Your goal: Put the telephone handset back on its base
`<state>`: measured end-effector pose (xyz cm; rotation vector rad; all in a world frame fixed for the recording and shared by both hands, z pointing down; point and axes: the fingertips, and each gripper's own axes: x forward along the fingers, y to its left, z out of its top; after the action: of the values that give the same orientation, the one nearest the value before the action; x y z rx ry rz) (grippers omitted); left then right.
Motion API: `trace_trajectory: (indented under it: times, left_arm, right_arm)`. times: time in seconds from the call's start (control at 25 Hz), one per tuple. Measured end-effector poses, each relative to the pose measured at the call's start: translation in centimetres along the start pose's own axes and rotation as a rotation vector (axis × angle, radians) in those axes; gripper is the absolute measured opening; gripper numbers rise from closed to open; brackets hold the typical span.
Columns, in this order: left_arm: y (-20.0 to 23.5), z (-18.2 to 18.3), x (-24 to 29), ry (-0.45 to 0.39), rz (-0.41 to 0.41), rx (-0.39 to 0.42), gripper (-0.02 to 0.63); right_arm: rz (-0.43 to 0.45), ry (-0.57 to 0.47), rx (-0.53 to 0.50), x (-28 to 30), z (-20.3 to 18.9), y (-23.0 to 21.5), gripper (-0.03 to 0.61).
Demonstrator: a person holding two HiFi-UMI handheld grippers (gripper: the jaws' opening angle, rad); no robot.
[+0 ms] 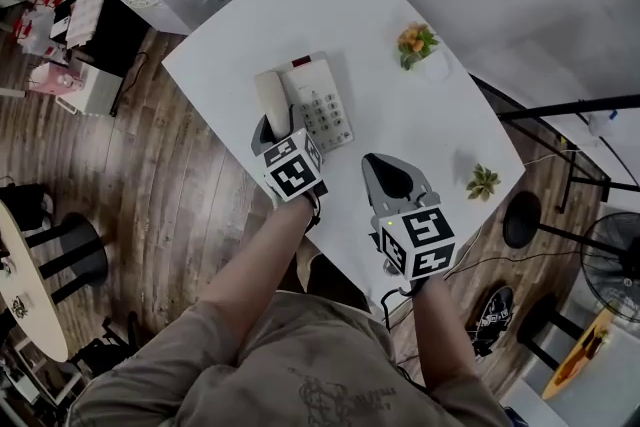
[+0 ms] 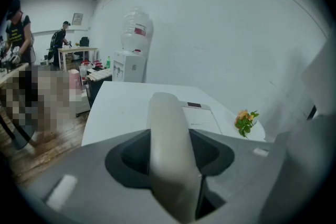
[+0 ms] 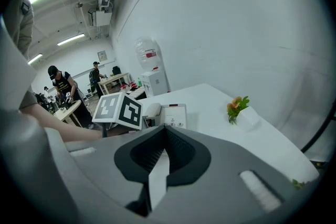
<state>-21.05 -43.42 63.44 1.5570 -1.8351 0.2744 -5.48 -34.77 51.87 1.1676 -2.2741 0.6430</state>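
A cream telephone handset (image 1: 271, 98) lies along the left side of the white telephone base (image 1: 322, 103) with its grey keypad, on a white table (image 1: 400, 125). My left gripper (image 1: 272, 133) is shut on the near end of the handset (image 2: 167, 128), which runs forward between the jaws towards the base (image 2: 202, 115). Whether the handset rests in the cradle I cannot tell. My right gripper (image 1: 392, 177) hovers over the table to the right of the phone, shut with nothing in it (image 3: 164, 139). In its view the handset (image 3: 152, 109) and base (image 3: 175, 115) show past the left gripper's marker cube.
A white pot of orange flowers (image 1: 418, 43) stands at the table's far right, and a small green plant (image 1: 484, 181) near the right edge. Black stools (image 1: 70, 250) stand on the wooden floor to the left. A water dispenser (image 2: 131, 55) stands beyond the table.
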Motion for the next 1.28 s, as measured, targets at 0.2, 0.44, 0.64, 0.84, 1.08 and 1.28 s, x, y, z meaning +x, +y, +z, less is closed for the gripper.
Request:
trace_trajectory:
  times: [0.2,0.44,0.64,0.84,1.08,1.28]
  left_arm:
    - [0.0,-0.2,0.4,-0.017,0.031,0.078,0.216]
    - [-0.4,-0.5,0.8,-0.015,0.049,0.139,0.289]
    - [-1.3,-0.5,-0.6,-0.006,0.014,0.126,0.299]
    - [-2.3,1.7,-3.7,-0.037,-0.069,0.18,0.298]
    - [-5.7,7.2,-9.3,-0.144,-0.239,0.306,0.267]
    - [-10.6,11.6,-14.6,-0.204,-0.43,0.401,0.248]
  right_arm:
    - [-0.005,0.01,0.011,-0.4,-1.0,-0.3,0.029]
    - [-0.034,-0.001,0.038,-1.4,-2.2,-1.2,0.029]
    - [-0.059,-0.052,0.067,-2.9,-1.5,-1.5,0.029]
    - [-0.103,-0.154,0.071,-5.3,0.9,-2.0,0.029]
    - [-0.16,-0.267,0.047,-9.9,4.2,-2.7,0.029]
    - [-0.229,-0.378,-0.012,-16.1,7.8,-2.7,0.029]
